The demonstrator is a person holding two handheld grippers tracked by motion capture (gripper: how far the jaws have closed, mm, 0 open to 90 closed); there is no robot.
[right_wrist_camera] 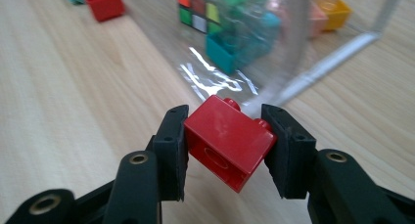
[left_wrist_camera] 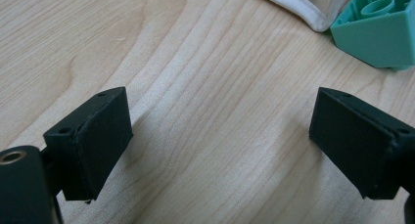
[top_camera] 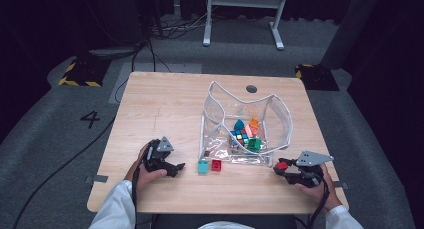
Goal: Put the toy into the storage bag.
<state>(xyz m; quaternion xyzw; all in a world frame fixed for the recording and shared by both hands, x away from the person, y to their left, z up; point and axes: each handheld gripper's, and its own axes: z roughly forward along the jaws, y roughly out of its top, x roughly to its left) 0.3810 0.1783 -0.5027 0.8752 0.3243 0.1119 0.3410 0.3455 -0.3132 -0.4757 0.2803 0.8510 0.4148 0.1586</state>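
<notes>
You're mid-carry: your right gripper (top_camera: 283, 167) has a red block (right_wrist_camera: 227, 141) clenched between its pads, tilted, studs pointing away from you, just off the near right corner of the clear bag (top_camera: 280, 120). The work looks like loading blocks into that bag, which already holds a colour cube (top_camera: 239, 136), a green block (top_camera: 254, 144) and a few other bits. Next move, as I judge it: lift the block over the bag's white rim and let go above the pile inside, not against the wall, since the bag is soft plastic and may fold or slide if you bump it. Your left gripper (top_camera: 176, 168) sits on the table (top_camera: 160, 101) w/ jaws spread wide, nothing between them, pointing toward the teal block (left_wrist_camera: 379, 31) close ahead. That one and a second red block (top_camera: 216, 164) lie outside the bag's front edge, so they're prob. next for the left hand.
</notes>
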